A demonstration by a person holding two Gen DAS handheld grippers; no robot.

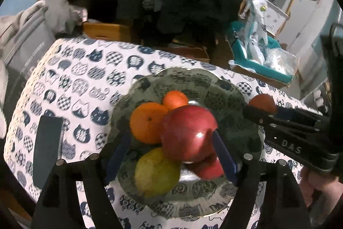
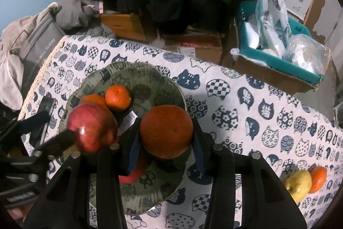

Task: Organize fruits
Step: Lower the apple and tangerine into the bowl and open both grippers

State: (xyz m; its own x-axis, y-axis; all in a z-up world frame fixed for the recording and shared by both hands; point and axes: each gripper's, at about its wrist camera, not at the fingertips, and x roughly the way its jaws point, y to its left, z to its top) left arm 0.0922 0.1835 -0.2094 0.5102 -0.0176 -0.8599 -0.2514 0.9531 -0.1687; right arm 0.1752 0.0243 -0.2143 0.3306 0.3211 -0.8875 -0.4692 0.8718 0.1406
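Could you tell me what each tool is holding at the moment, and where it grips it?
The right tool clamps an orange by its two sides. The left tool holds nothing; its pads straddle the red apple in the bowl.

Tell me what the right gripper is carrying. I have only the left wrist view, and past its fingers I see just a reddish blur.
Observer: The right gripper is shut on a large orange, held above the plate.
Operator: List any fruit lying off the plate.
Observer: Two pieces: a yellow fruit and a small orange, touching each other on the tablecloth, at the lower right of the right wrist view.
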